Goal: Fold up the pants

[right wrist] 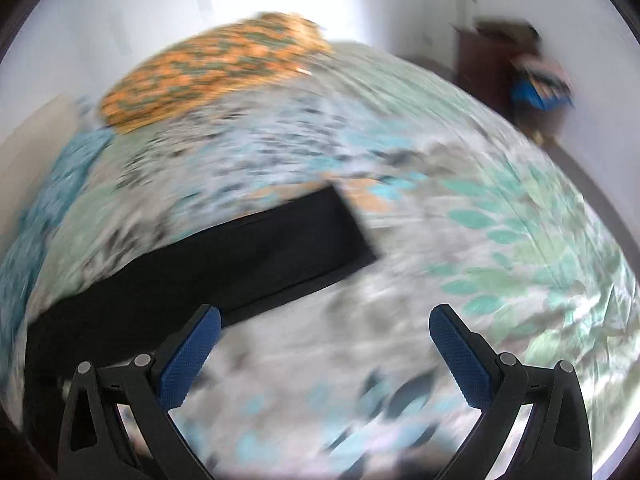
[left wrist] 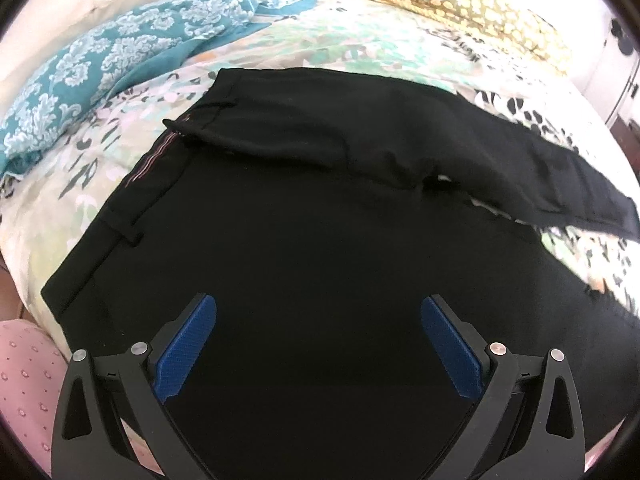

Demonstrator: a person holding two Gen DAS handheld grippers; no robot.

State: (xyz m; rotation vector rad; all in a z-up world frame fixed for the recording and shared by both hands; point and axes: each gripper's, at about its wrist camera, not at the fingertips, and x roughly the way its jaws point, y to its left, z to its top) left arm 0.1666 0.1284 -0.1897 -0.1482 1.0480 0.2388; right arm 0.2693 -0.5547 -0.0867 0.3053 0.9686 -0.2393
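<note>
Black pants lie spread on a bed with a floral cover. Their waistband, with a striped inner lining, sits at the left, and one leg runs off to the right. My left gripper hovers open over the seat of the pants, nothing between its blue pads. In the blurred right wrist view, a black pant leg ends in a straight hem at centre. My right gripper is open over the bedcover, just right of that leg, holding nothing.
A teal patterned cloth lies at the back left of the bed and an orange-and-olive pillow at the back right. Pink dotted fabric shows at the lower left. A dark wooden cabinet stands by the wall beyond the bed.
</note>
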